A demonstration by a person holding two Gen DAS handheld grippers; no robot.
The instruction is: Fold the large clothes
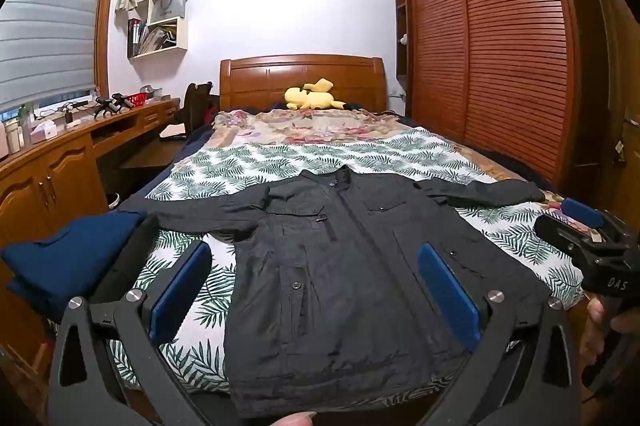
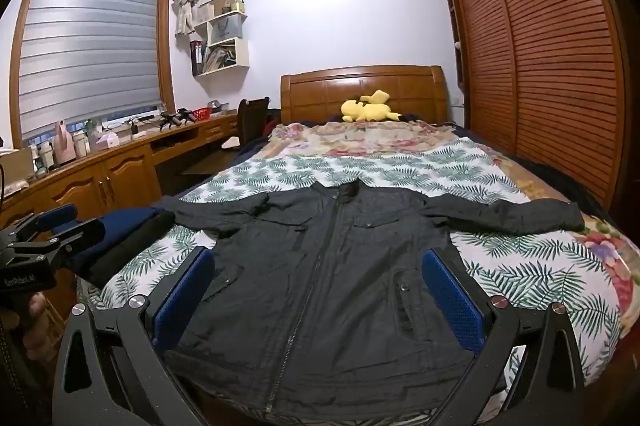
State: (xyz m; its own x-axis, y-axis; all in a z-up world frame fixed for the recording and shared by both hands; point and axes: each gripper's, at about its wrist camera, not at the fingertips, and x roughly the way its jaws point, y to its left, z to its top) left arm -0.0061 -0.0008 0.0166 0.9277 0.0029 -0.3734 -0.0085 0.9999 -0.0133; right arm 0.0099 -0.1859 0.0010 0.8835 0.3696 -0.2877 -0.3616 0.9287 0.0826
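A dark grey zip jacket (image 1: pixel 340 266) lies flat, front up, on the leaf-print bedspread (image 1: pixel 224 165), collar away from me and both sleeves spread out; it also shows in the right wrist view (image 2: pixel 332 278). My left gripper (image 1: pixel 316 290) is open with blue pads, held above the jacket's lower half, touching nothing. My right gripper (image 2: pixel 320 298) is open and empty, above the jacket's hem. The right gripper also shows at the right edge of the left wrist view (image 1: pixel 588 230); the left one shows at the left edge of the right wrist view (image 2: pixel 52 226).
A folded navy garment (image 1: pixel 72 262) and a dark one lie at the bed's left edge. A yellow plush toy (image 1: pixel 312 95) sits by the headboard. A wooden desk (image 1: pixel 80 145) runs along the left; a louvred wardrobe (image 1: pixel 492 45) stands on the right.
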